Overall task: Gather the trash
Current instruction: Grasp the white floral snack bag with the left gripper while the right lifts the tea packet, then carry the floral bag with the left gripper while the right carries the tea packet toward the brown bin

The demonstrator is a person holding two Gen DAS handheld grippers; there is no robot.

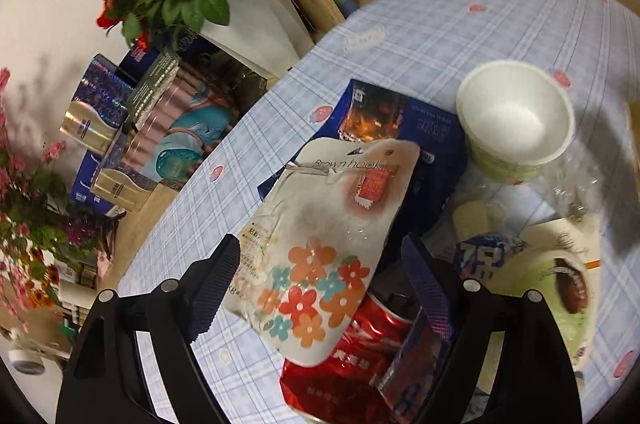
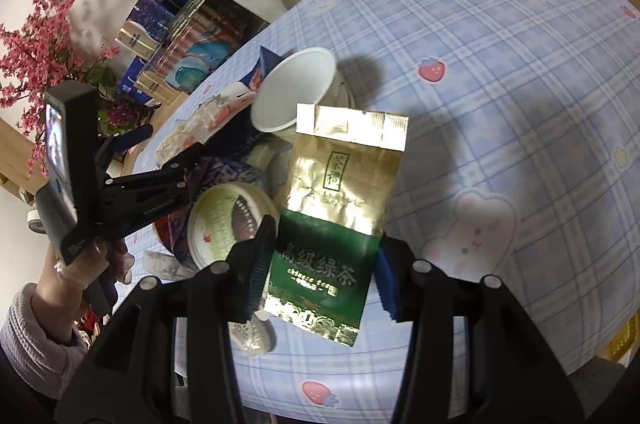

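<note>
Right gripper: jaws closed down on the lower green half of a green tea packet, one finger on each side edge. The packet sits dead centre of the right wrist frame, lifted off the plaid tablecloth. Long axis runs roughly up-down in frame, tilted slightly; crimped gold end toward top of frame, green end at the fingers. Looks: gold foil upper part, wrinkled, dark green lower band with gold characters and "chinese tea" print.

Left gripper: jaws wide apart, with no grip evident. A floral hook package lies between and ahead of the fingers, centre frame; I can't tell if either pad touches it. Its long axis runs from lower centre toward upper right; the "Brown hook" header is at the far end, the flower print near the fingers. White, crinkled, with orange, red and teal flowers.

Rest of the pile, left wrist view:
- crushed red can under the package, bottom centre
- dark blue box flat behind it
- white paper cup upper right of pile, tipped over with its mouth toward the camera
- green-rimmed lid at right
</note>
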